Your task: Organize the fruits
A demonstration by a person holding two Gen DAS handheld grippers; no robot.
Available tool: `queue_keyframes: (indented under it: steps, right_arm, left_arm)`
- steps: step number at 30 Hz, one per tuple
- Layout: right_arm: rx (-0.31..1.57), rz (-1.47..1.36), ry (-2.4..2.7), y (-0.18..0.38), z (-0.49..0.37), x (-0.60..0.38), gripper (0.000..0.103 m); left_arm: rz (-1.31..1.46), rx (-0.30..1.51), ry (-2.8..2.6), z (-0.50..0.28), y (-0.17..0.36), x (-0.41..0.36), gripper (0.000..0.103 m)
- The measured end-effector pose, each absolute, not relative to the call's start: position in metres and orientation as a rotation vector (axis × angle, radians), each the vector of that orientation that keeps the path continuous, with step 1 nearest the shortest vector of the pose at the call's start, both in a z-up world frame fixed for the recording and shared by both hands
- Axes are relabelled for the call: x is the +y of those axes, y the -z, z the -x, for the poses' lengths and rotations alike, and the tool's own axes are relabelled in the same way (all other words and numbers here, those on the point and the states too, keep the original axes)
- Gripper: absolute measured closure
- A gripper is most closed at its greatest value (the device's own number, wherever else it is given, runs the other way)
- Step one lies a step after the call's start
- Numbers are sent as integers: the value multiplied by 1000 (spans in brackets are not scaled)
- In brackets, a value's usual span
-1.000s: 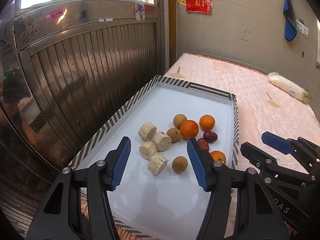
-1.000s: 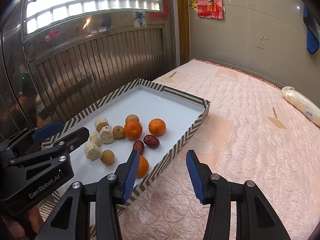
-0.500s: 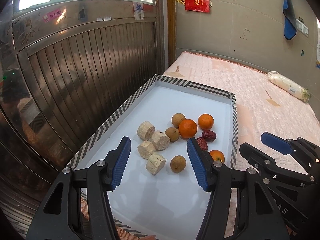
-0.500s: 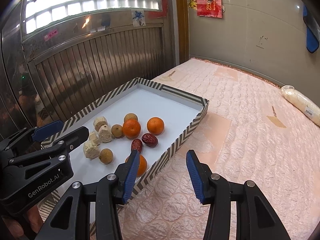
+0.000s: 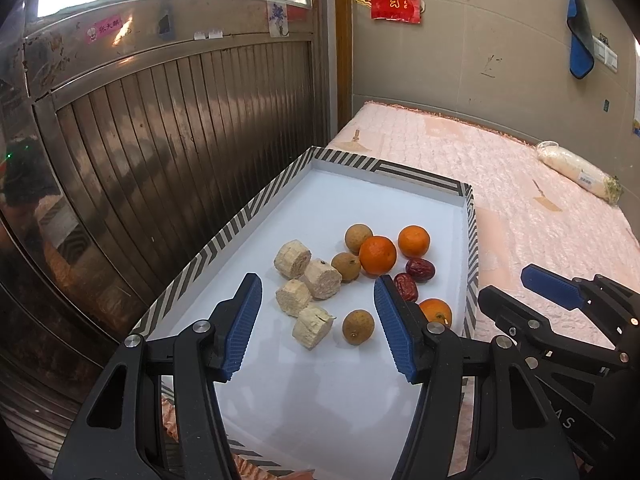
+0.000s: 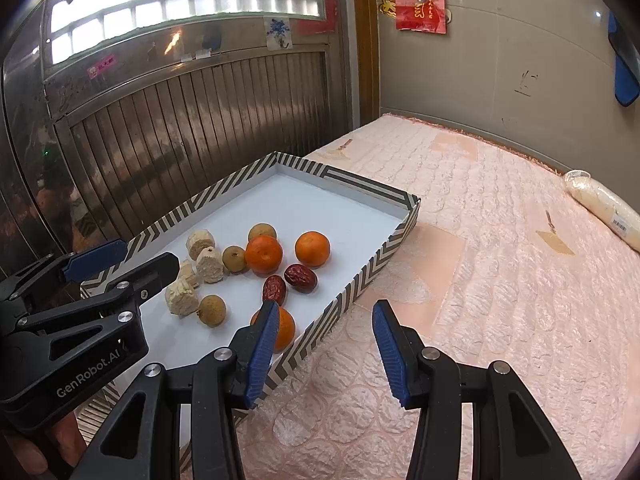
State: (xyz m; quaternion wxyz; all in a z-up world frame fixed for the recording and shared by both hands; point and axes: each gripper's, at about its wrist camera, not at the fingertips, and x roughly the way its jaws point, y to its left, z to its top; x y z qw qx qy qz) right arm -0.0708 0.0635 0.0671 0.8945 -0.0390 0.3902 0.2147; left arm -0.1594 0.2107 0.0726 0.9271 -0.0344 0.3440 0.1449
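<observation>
A white tray with a striped rim [image 5: 224, 236] [image 6: 360, 280] lies on a pink quilted mattress and holds mixed fruit. Three oranges [image 5: 377, 255] [image 6: 264, 254], two red dates [image 5: 420, 269] [image 6: 301, 277], three brown longans [image 5: 358, 327] [image 6: 212, 310] and several pale cut stalk pieces [image 5: 312, 326] [image 6: 182, 300] cluster in its middle. My left gripper [image 5: 318, 326] hovers open above the near part of the tray, nothing between its blue pads. My right gripper [image 6: 324, 354] hovers open over the tray's right rim and the mattress, holding nothing. One orange [image 6: 285, 328] lies just behind its left finger.
A ribbed metal door [image 5: 180, 140] stands close along the tray's left side. The pink mattress [image 6: 500, 280] stretches to the right, with a wrapped white roll [image 6: 604, 204] at its far edge. A hand [image 6: 36, 452] shows under the left gripper.
</observation>
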Motion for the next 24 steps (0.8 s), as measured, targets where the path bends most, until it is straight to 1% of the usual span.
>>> queue_keyframes:
  steps: [24]
  right_arm:
    - [820, 86, -440, -64, 71, 67, 56]
  left_arm:
    - [65, 680, -300, 162, -73, 211, 44]
